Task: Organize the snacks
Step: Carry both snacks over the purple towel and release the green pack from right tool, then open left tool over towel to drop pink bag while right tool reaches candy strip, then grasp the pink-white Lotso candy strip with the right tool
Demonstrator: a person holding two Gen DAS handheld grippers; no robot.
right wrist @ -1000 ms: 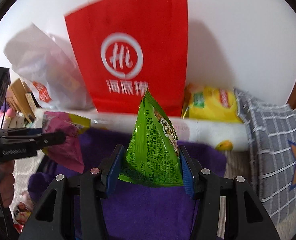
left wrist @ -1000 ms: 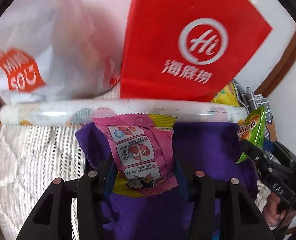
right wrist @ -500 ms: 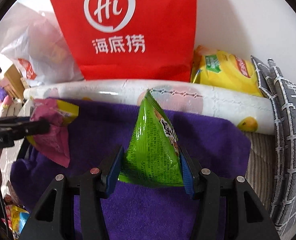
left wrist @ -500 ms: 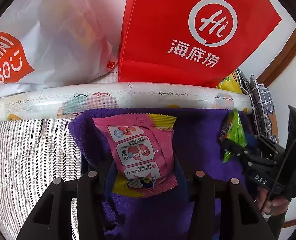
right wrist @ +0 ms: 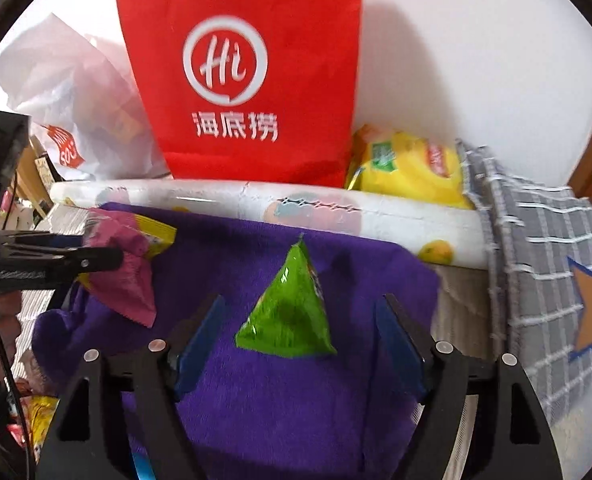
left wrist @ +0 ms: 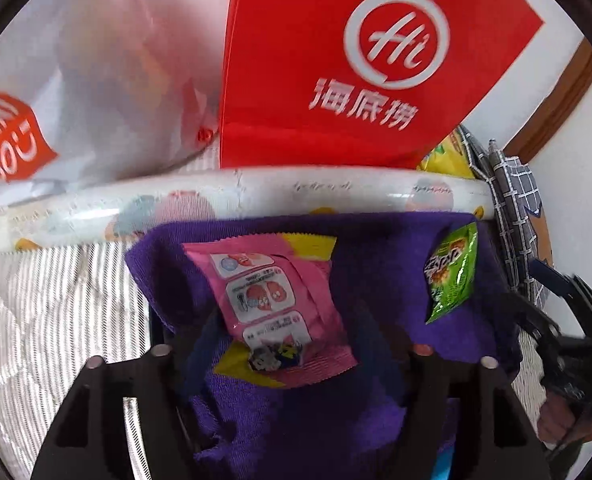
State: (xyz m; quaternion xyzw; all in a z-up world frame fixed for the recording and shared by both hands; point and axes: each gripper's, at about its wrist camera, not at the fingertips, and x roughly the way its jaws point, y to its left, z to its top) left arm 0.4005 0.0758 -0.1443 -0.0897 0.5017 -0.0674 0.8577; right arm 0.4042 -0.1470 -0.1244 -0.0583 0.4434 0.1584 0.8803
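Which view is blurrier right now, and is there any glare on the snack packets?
Left wrist view: pink packet and red bag are smeared by motion blur. Right wrist view: red bag logo also soft, green packet shows bright glare streaks on its foil, and edges bow from fisheye distortion.

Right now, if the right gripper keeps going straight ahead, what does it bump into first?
Probably the green snack packet, lying on the purple towel between the open right gripper fingers. Past it comes the white roll, though depth is hard to judge.
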